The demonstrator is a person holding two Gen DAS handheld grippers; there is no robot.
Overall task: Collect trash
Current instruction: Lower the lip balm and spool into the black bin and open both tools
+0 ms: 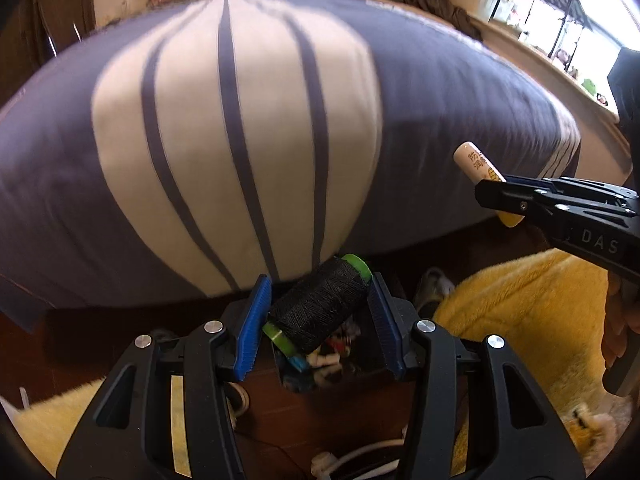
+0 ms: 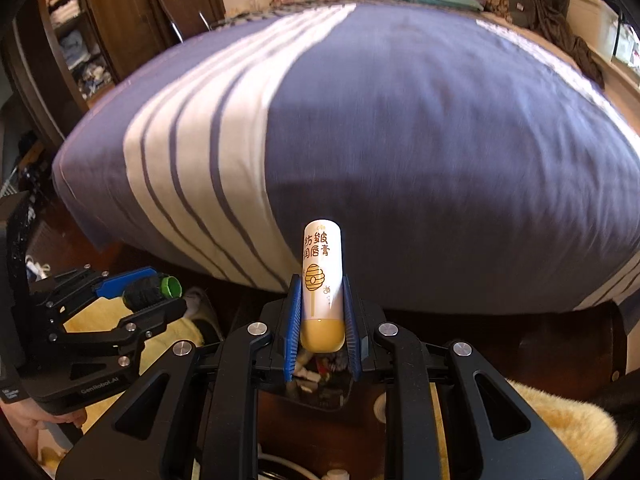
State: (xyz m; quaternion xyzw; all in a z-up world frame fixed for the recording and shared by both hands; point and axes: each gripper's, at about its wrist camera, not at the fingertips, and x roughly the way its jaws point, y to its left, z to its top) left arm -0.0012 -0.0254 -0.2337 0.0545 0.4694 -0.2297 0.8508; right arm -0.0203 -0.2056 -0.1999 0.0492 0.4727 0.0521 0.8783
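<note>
Left wrist view, left gripper (image 1: 320, 312) clamped on black thread spool (image 1: 320, 304), right gripper (image 2: 320, 320) clamped on lip balm tube (image 2: 322, 280)

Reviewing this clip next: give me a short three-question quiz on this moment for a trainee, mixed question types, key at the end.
1. True or false: the left gripper holds the spool of black thread with green plastic ends crosswise between its blue pads.
2. Multiple choice: the white lip-balm tube with a yellow base and beehive print in the right gripper points
A. forward along the fingers
B. sideways across them
C. back at the camera
3. Fill in: below both grippers sits a dark bin holding small ____.

Key: 1 true; 2 A; 3 scraps (mixed trash, too small to identify).
</note>
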